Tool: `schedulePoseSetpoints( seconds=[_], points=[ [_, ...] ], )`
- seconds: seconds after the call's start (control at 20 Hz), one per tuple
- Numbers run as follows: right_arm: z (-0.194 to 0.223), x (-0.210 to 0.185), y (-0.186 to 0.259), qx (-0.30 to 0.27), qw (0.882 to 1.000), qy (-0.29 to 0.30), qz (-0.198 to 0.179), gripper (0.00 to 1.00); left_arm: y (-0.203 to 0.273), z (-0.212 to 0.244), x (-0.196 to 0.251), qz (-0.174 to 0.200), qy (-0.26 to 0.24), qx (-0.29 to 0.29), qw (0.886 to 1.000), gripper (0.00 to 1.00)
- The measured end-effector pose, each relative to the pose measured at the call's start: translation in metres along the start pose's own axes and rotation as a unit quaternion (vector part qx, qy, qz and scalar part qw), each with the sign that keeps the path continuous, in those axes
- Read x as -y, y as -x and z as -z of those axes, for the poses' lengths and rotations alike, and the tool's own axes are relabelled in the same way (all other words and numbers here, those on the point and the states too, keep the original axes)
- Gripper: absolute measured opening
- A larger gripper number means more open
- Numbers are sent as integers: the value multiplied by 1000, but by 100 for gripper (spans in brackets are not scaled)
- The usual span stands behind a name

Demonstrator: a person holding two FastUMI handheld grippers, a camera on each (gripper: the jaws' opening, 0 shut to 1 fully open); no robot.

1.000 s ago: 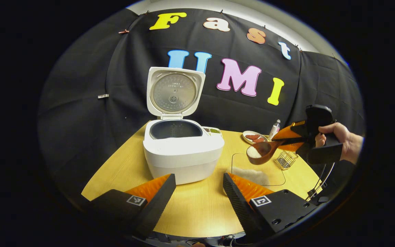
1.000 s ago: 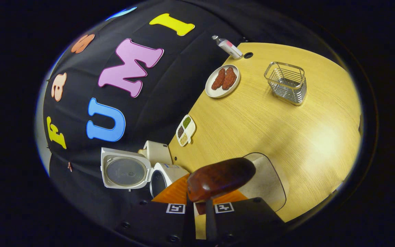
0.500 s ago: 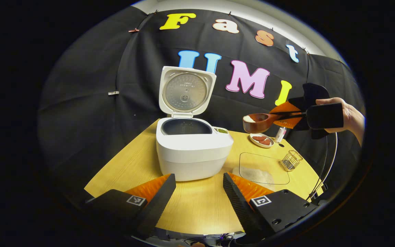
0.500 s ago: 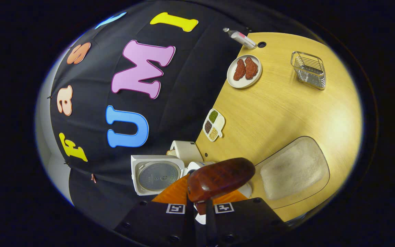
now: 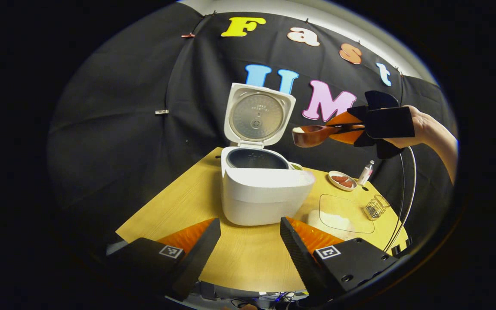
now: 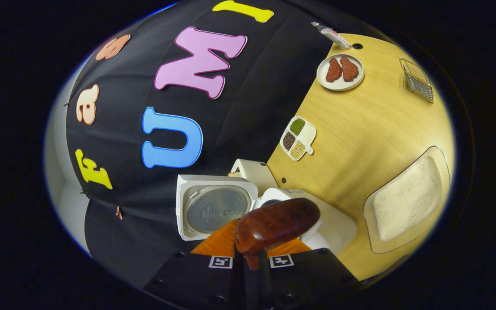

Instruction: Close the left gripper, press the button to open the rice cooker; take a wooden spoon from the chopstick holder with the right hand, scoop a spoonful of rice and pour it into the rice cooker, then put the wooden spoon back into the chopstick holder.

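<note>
The rice cooker (image 5: 265, 189) stands on the wooden table (image 5: 239, 254) with its lid (image 5: 258, 115) raised upright and its dark inner pot exposed. The left gripper (image 5: 250, 241) hangs low in front of the cooker, its fingers spread wide with nothing between them. The right gripper (image 5: 351, 128), held by a hand (image 5: 424, 129), is clamped on the handle of the wooden spoon (image 5: 310, 134), which carries white rice in its bowl, up in the air to the right of the raised lid. The clear tray of rice (image 6: 407, 198) lies flat on the table, and the wire chopstick holder (image 6: 416, 79) stands farther off, near a plate (image 6: 340, 71).
</note>
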State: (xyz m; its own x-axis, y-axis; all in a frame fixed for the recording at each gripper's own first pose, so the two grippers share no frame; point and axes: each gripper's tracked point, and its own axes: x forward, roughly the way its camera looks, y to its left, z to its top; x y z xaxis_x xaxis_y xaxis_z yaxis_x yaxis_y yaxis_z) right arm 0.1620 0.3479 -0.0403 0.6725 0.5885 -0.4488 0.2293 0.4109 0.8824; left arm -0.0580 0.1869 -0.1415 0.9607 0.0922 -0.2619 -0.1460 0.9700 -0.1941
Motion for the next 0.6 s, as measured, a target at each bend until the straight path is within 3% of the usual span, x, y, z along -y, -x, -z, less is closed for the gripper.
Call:
schedulePoseSetpoints(
  seconds=[0.35,0.6],
  points=[
    [44,-25,-46,14,993,118,1,16,1,-15,-36,-26,1,6,1000,96],
    [56,-20,-69,31,973,227,12,16,7,-32,-47,-28,7,26,999,96]
  ],
)
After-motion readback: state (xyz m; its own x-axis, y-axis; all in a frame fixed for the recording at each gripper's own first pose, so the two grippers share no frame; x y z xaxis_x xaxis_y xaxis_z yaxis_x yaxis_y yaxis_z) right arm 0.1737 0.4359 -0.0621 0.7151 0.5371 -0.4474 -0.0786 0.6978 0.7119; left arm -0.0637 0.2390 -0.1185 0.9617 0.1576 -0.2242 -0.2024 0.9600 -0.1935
